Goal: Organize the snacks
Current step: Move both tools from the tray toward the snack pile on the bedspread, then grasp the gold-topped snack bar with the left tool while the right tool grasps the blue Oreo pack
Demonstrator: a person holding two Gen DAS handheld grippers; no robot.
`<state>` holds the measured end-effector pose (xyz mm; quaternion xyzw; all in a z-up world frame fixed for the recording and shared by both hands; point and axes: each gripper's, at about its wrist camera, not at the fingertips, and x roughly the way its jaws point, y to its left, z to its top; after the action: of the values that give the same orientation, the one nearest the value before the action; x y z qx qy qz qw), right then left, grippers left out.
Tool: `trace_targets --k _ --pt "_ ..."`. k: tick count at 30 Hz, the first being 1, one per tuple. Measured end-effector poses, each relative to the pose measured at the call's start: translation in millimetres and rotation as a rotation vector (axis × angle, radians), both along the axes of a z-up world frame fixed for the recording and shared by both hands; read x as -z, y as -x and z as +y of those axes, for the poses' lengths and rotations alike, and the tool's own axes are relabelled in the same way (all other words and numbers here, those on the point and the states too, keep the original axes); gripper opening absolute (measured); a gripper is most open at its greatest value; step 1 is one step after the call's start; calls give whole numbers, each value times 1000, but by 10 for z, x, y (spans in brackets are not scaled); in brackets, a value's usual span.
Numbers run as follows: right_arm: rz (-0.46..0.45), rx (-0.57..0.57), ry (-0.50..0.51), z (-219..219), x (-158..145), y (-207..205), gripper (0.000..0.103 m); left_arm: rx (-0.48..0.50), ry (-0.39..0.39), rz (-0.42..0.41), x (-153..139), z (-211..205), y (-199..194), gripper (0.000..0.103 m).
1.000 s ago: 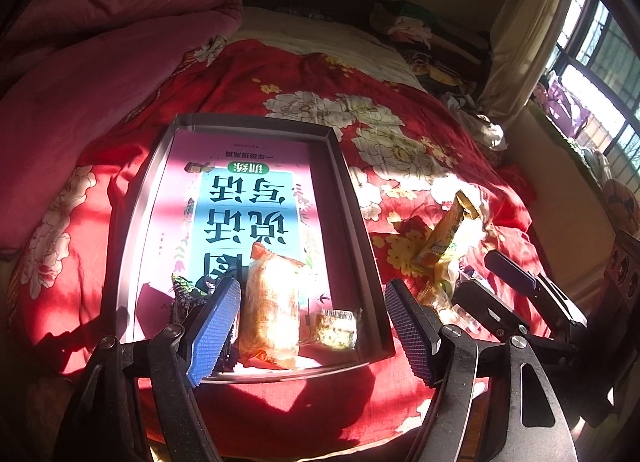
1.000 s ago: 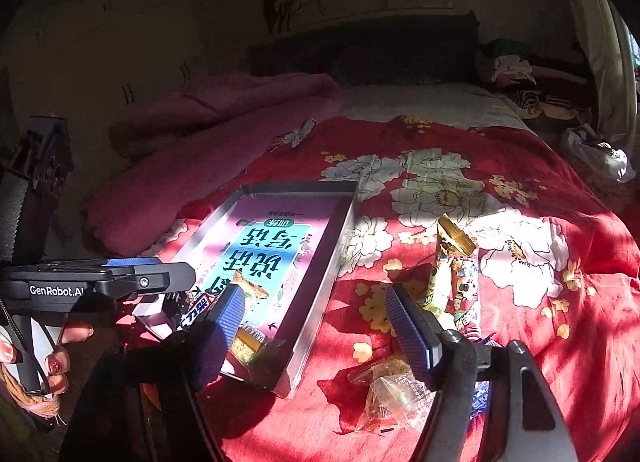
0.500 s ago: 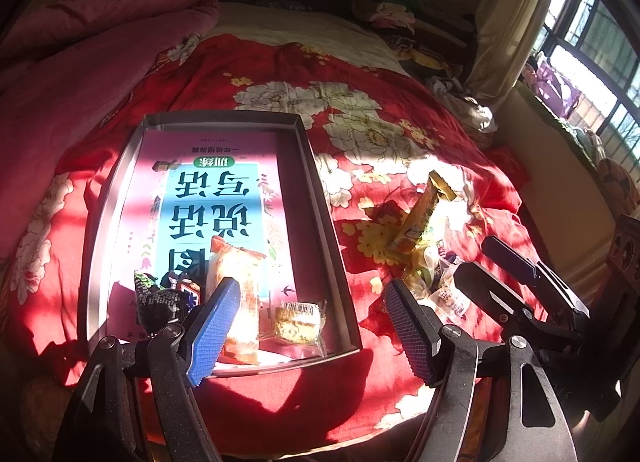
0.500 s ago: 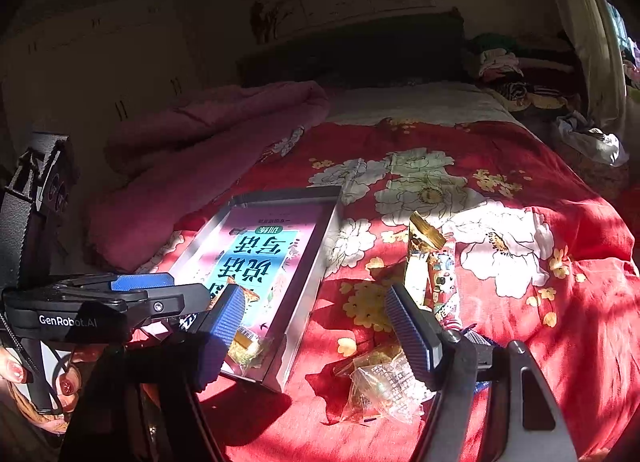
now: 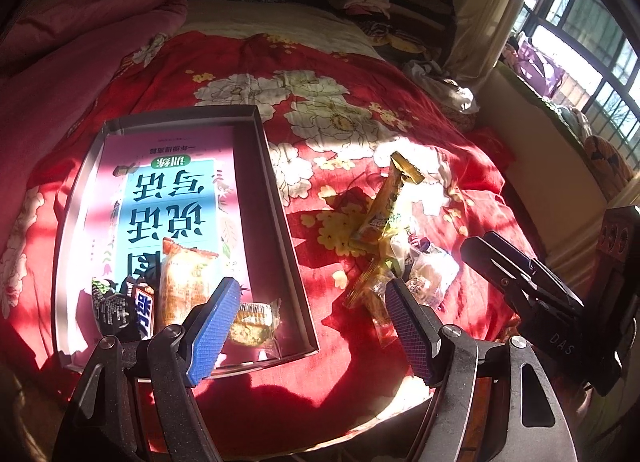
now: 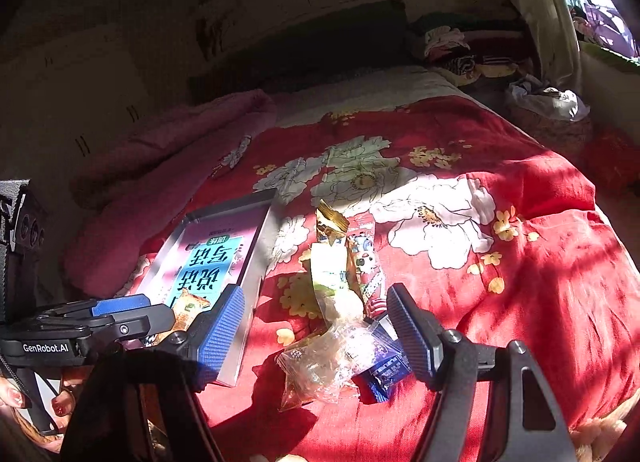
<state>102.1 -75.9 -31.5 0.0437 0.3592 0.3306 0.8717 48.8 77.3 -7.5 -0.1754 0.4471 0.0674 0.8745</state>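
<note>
A grey tray [image 5: 276, 198] lies on the red floral bedspread with a pink and blue book in it. At its near end lie an orange packet [image 5: 188, 282], a dark wrapped candy [image 5: 112, 310], a chocolate bar [image 5: 144, 312] and a small clear-wrapped cake [image 5: 252, 318]. Right of the tray [image 6: 252, 282] sits a loose pile: a yellow packet [image 5: 384, 210], a red-white stick packet [image 6: 366, 262], clear packets [image 6: 332, 358] and a blue packet [image 6: 386, 376]. My left gripper [image 5: 312, 328] hangs open over the tray's near right corner, holding nothing. My right gripper [image 6: 316, 332] is open above the pile, pads apart from it.
A pink quilt [image 5: 80, 42] is bunched along the left of the bed. Clothes [image 5: 368, 2] are heaped by the headboard, with a curtain and window [image 5: 580, 22] to the right. A hand with painted nails [image 6: 60, 406] grips the left tool. The bed's near edge falls into shadow.
Both grippers have drifted right across the bed. The tray has slid left in both views, and the loose pile now sits between the right gripper's fingers. Nothing was gripped or let go.
</note>
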Motion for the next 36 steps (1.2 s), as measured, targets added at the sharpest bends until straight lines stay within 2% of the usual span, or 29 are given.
trace_targets --k 5,17,24,36 --pt "28 71 11 -159 51 -97 73 25 -4 9 23 -86 -72 76" --pt "200 189 51 -394 406 -349 73 56 -10 31 102 -209 -245 76" --pt "303 181 58 -388 630 -411 73 72 -21 48 182 -267 -414 76" --pt "380 141 30 -316 814 -470 72 95 -24 63 299 -393 -752 76"
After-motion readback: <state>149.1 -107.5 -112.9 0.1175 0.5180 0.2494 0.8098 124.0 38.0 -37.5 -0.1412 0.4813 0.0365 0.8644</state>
